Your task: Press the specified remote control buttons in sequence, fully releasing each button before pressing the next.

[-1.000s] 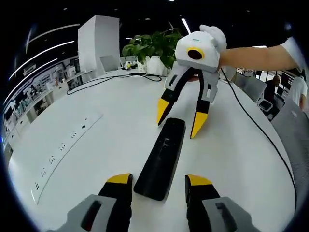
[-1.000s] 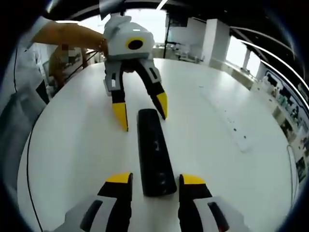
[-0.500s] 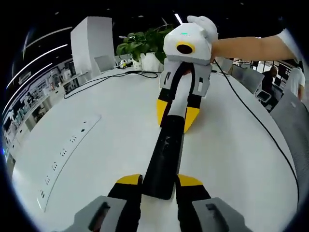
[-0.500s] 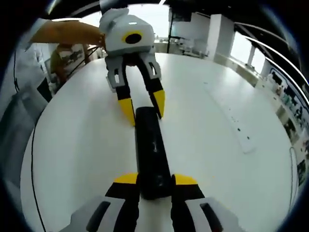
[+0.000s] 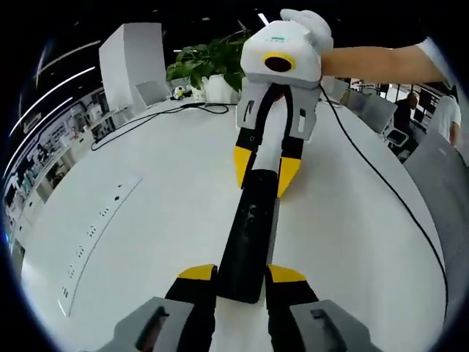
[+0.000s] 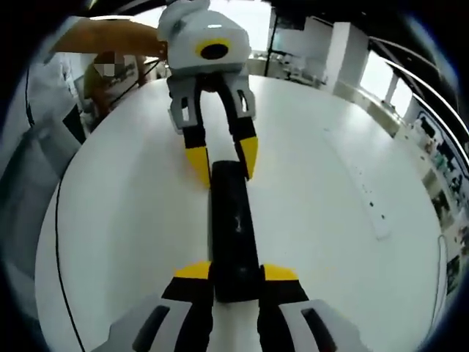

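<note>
- Desk [image 5: 146,220]: white, round, carrying the remote lengthwise between the two grippers.
- Left gripper [image 5: 242,273]: low over the desk, jaws pinching the remote's near end.
- Right gripper [image 5: 261,167]: held by a gloved hand [image 5: 311,26], angled down, jaws closed on the far end.
- Remote [image 5: 250,235]: black, slim, flat on the desk, buttons faint.

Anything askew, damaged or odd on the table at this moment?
Nothing stands out. The black remote lies flat and intact on the white table, clamped at one end by the left gripper and at the other by the right gripper. A black cable trails loosely.
</note>
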The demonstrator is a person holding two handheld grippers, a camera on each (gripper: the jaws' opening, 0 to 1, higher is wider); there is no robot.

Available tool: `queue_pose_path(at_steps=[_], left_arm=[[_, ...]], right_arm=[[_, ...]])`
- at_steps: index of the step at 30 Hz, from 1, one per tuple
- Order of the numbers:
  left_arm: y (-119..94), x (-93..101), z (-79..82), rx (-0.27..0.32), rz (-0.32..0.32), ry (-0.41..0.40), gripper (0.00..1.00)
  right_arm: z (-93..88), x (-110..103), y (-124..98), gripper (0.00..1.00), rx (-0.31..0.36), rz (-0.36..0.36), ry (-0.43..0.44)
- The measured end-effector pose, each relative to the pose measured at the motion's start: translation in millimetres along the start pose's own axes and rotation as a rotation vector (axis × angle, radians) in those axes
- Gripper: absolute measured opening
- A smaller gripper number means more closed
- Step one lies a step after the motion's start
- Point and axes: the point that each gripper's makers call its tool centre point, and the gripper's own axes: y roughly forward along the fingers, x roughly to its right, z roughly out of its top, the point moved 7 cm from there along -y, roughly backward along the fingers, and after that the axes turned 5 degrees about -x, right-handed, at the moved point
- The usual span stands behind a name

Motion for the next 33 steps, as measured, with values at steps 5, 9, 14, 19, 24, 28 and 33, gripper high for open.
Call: queue_pose_path(at_steps=[5,9,14,19,24,28,33], left_arm=[[-8,28.1,3.2,0.016,0.002,0.006,0.25],[-16,49.3,-0.1,0.011,0.003,0.008,0.25],[-26,81.7,-6.6,0.008,-0.003,0.006,0.25],[-28,103.9,-13.2,-0.001,-0.015,-0.004,0.25],[-31,119.7,-18.9,-0.008,-0.019,-0.015,0.25],[-31,128.2,-23.2,-0.026,-0.022,-0.012,0.25],[-30,134.2,-29.6,-0.044,-0.031,-0.023,0.25]], right_arm=[[0.5,-23,-5,0.19,0.024,0.001,0.013],[2.7,-47,-8,0.19,0.032,0.002,0.02],[2.1,-81,-11,0.19,0.047,0.012,0.036],[3.0,-110,-12,0.2,0.042,0.016,0.038],[3.0,-132,-11,0.2,0.049,0.014,0.049],[3.2,-144,-8,0.2,0.051,0.015,0.054],[3.8,-152,-3,0.2,0.051,0.02,0.059]])
